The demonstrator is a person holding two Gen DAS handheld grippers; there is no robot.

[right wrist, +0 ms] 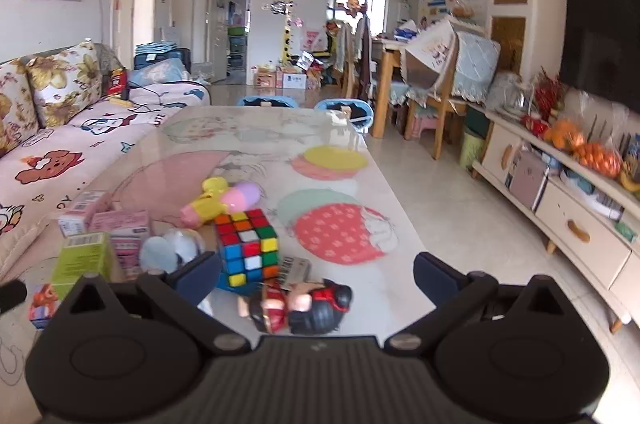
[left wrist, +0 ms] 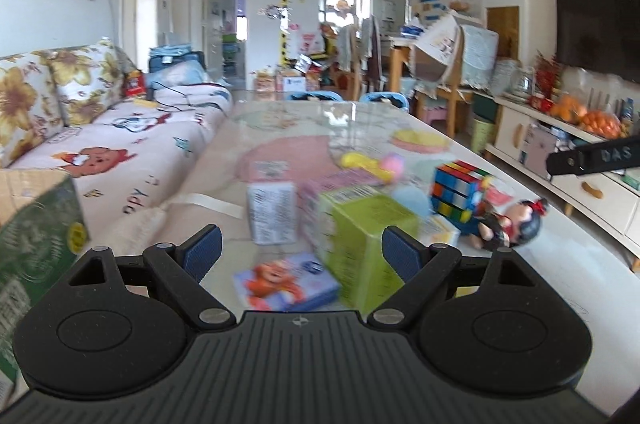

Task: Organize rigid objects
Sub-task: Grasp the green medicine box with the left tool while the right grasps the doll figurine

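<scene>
A cluster of small items lies on the glass-topped table. In the left wrist view my left gripper is open, its blue pads wide apart above a green box and a flat blue card pack. A white box, a puzzle cube and a doll lie beyond. In the right wrist view my right gripper is open over the doll, with the puzzle cube, a yellow-pink toy, pink boxes and the green box to its left.
A sofa runs along the table's left side. A green-printed cardboard carton stands at the near left. A TV cabinet with oranges lines the right wall. Chairs stand at the table's far end. The right gripper's body shows at right.
</scene>
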